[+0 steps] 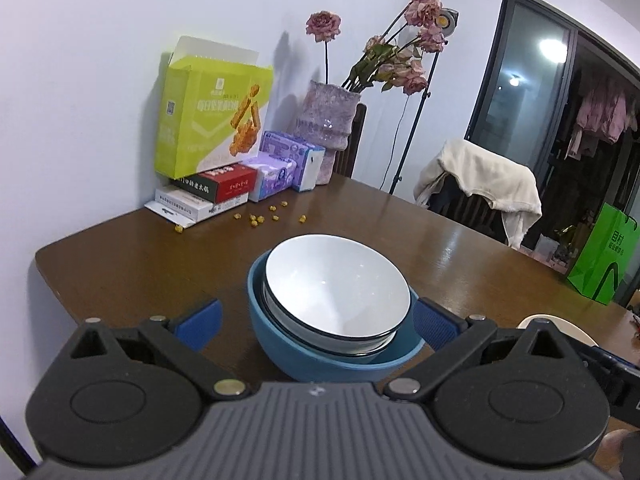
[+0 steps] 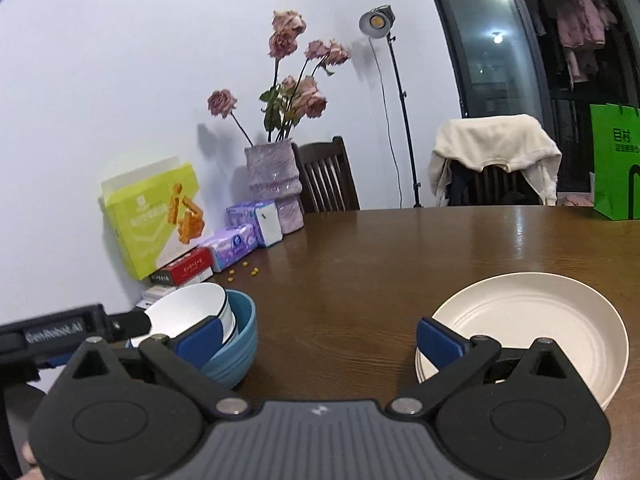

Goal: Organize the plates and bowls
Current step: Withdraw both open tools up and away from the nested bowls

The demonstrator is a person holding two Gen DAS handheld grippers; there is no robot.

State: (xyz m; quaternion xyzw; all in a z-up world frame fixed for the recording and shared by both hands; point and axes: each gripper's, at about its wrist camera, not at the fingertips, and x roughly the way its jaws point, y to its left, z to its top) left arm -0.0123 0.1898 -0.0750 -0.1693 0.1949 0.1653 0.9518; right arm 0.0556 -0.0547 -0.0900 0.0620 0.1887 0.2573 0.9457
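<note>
White glazed, dark-rimmed: white bowl [image 1: 340, 286] tilted inside blue bowl [image 1: 280, 344], leaning toward the blue rim's far-right side. Nested pair on the brown wooden worktop [image 1: 140, 264], near its left end, directly ahead of the left gripper [image 1: 316, 322]. Blue-padded fingers [image 1: 200, 322] spread wide, one on each side of the blue bowl, neither visibly touching it; right pad just beside the blue rim. Nothing pinched.

Cream plates [image 2: 528, 332], stacked, on the worktop's right part, well apart from the bowls. Right gripper [image 2: 320, 340] between bowls and plates, fingers [image 2: 438, 340] spread, holding nothing; right pad overlapping the near-left edge of the plate stack in the right wrist view, contact impossible to tell. Left gripper's black body reaching in from the left of that view toward the white bowl [image 2: 188, 308].

Farther back, against the white wall: yellow-green carton [image 1: 208, 116] leaning atop a red box [image 1: 224, 184] and flat white boxes, purple tissue packs [image 1: 280, 164] beside them, small yellow crumbs [image 1: 256, 218] scattered in front. Purple vase [image 1: 328, 120] with faded pink roses [image 1: 400, 36] just right of the packs. Beyond the worktop: wooden chair [image 2: 328, 176], lamp stand [image 2: 378, 20], second chair draped with a cream garment [image 2: 496, 148], green paper bag [image 2: 616, 160] at the right edge.
</note>
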